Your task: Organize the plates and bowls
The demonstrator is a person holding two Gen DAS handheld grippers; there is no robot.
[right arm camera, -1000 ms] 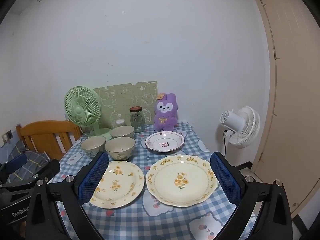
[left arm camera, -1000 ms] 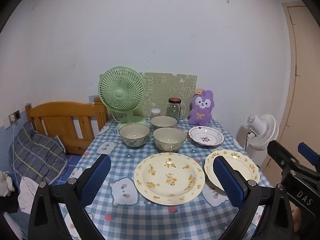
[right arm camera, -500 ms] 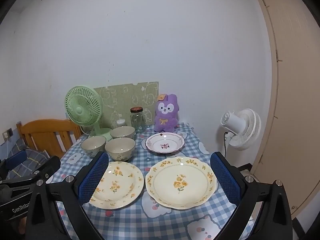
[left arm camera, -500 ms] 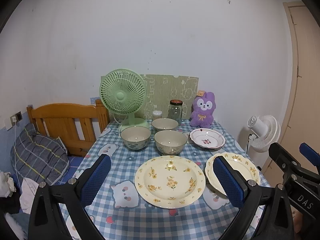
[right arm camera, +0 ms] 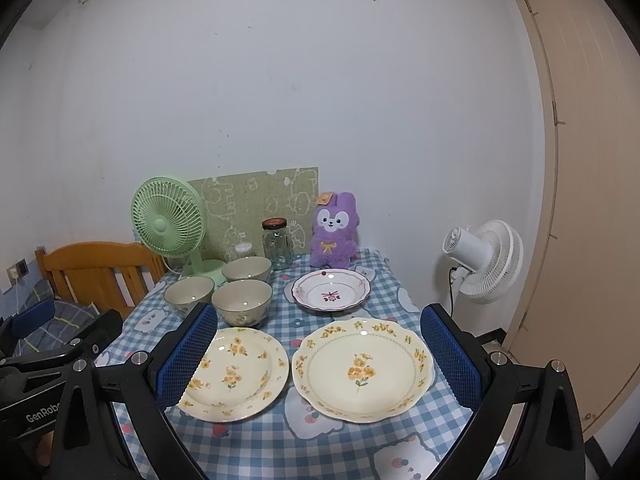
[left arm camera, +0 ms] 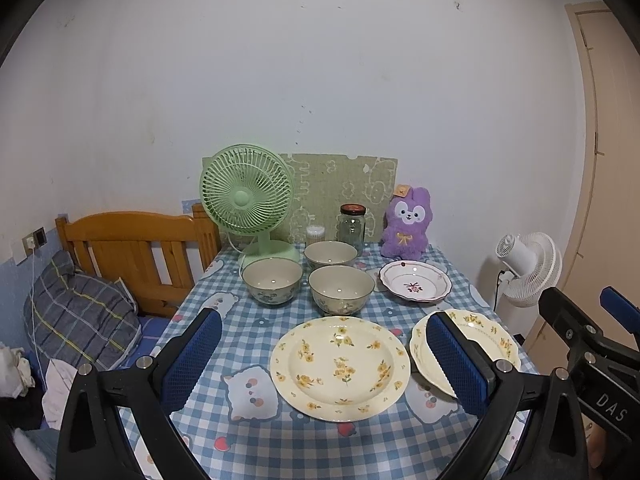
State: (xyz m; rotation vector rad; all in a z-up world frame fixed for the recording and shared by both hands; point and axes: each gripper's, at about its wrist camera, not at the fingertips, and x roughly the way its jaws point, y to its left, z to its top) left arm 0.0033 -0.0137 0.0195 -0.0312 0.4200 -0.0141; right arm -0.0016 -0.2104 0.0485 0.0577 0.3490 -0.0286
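Observation:
Two cream plates with yellow flowers lie side by side near the table's front: a round one [left arm camera: 340, 368] [right arm camera: 234, 374] on the left and a scalloped one [left arm camera: 480, 344] [right arm camera: 362, 370] on the right. Behind them stand three beige bowls [left arm camera: 341, 289] [right arm camera: 242, 307] and a white plate with a red flower [left arm camera: 415, 286] [right arm camera: 330, 290]. My left gripper [left arm camera: 324, 356] hovers open above the round plate, holding nothing. My right gripper [right arm camera: 318, 356] hovers open above the scalloped plate, also holding nothing.
A green desk fan [left arm camera: 250, 200], a glass jar [left arm camera: 352, 224], a purple plush rabbit [left arm camera: 406, 224] and a green board [left arm camera: 340, 188] line the back wall. A wooden bed frame [left arm camera: 132, 248] stands left of the checked table [left arm camera: 256, 320], a white floor fan [right arm camera: 484, 260] right.
Both grippers have drawn back and risen slightly, so the table and dishes sit a little lower and farther in both views. Nothing on the table has moved.

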